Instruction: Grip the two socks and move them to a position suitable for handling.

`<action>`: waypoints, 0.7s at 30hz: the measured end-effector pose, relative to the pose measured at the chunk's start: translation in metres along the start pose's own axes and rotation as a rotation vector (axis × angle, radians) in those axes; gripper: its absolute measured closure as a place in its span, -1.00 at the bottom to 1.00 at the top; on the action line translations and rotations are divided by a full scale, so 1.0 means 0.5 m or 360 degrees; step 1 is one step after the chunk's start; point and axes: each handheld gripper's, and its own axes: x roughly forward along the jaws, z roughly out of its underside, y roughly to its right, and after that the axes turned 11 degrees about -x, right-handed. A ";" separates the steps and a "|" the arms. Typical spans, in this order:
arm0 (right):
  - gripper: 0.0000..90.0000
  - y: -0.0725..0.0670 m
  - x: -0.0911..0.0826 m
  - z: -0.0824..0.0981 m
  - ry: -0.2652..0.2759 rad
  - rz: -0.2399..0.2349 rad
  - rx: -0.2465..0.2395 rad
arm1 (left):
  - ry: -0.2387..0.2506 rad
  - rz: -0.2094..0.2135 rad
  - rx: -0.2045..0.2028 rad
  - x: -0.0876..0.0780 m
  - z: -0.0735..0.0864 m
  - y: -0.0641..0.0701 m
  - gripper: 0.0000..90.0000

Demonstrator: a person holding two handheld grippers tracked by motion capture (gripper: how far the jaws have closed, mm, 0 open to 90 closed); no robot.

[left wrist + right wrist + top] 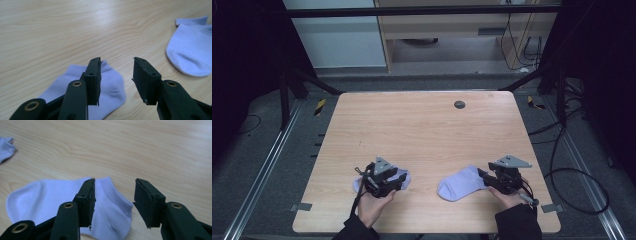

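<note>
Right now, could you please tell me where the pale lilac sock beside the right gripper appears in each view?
High view: pale lilac sock, lower right of centre.
Left gripper view: upper right.
Right gripper view: bottom left, under the jaws.
Shared landmark: the light wooden table.

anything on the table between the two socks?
Nothing: in the high view only bare wooden table lies between the left sock and the right sock. The left gripper view shows the same bare stretch.

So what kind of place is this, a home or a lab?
Probably a lab or recording workspace: a bare wooden table inside a dark metal frame, floor rails alongside, loose cables on grey carpet.
</note>
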 end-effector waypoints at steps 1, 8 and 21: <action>0.16 0.003 0.000 0.007 -0.0013 -0.0002 0.0012 | -0.0011 0.0012 0.0009 0.011 0.000 0.012 0.27; 0.25 0.015 0.013 0.030 -0.0089 0.0014 0.0028 | -0.0079 0.0069 0.0100 0.058 0.004 0.075 0.27; 0.45 0.030 0.052 0.046 -0.0187 0.0003 0.0042 | -0.0208 0.0144 0.0191 0.131 0.022 0.152 0.28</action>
